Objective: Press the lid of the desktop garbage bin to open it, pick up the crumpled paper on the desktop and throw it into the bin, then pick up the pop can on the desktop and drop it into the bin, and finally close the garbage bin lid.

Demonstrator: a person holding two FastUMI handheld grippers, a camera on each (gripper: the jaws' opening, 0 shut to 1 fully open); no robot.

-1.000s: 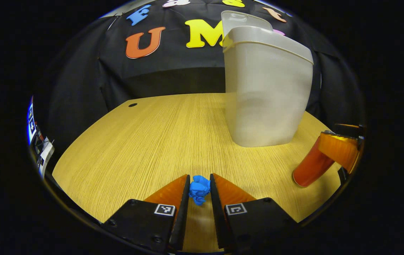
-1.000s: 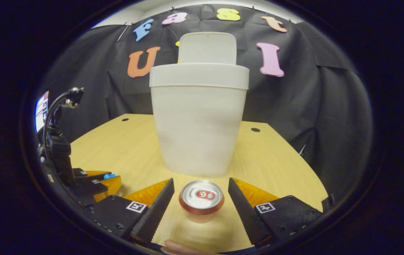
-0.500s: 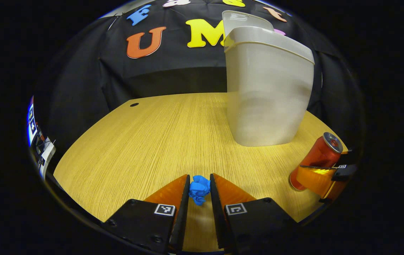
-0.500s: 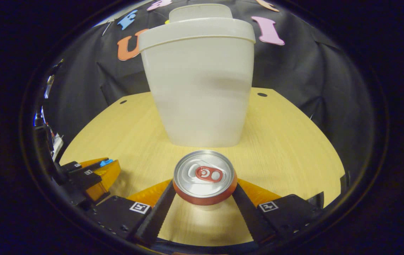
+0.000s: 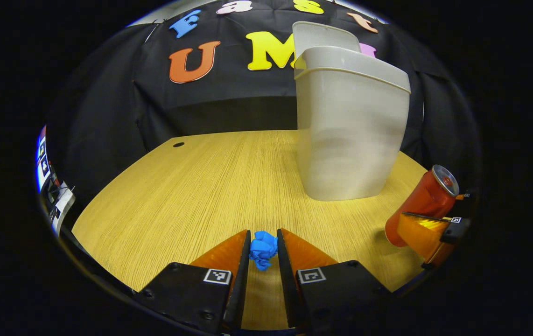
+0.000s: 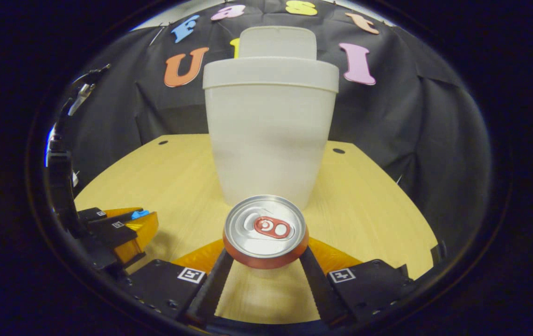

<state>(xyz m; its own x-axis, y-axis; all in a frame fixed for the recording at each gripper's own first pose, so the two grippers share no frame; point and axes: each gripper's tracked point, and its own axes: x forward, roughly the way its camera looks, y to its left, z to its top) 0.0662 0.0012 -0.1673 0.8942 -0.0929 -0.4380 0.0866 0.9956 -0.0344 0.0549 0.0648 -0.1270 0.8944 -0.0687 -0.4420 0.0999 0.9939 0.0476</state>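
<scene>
The pale desktop bin (image 5: 350,135) stands on the wooden table (image 5: 192,186) with its lid (image 5: 325,35) flipped up. My left gripper (image 5: 263,232) is shut on the blue crumpled paper (image 5: 262,249), low over the table's near edge. In the right gripper view the bin (image 6: 270,135) is straight ahead, lid (image 6: 278,43) upright. My right gripper (image 6: 265,254) is shut on the red pop can (image 6: 265,231), both fingers against its sides. From the left gripper view the can (image 5: 423,203) leans at the far right in the right gripper (image 5: 427,228).
The left gripper (image 6: 124,228) with the blue paper (image 6: 140,214) sits at the lower left of the right gripper view. Small holes (image 6: 339,150) mark the table's far corners. Black cloth hangs behind the table. Bare wood (image 5: 210,177) stretches left of the bin.
My right gripper moved in around the pop can and shut on it; the can now looks nearer the camera. The left gripper stayed shut on the paper, and its view shifted slightly.
</scene>
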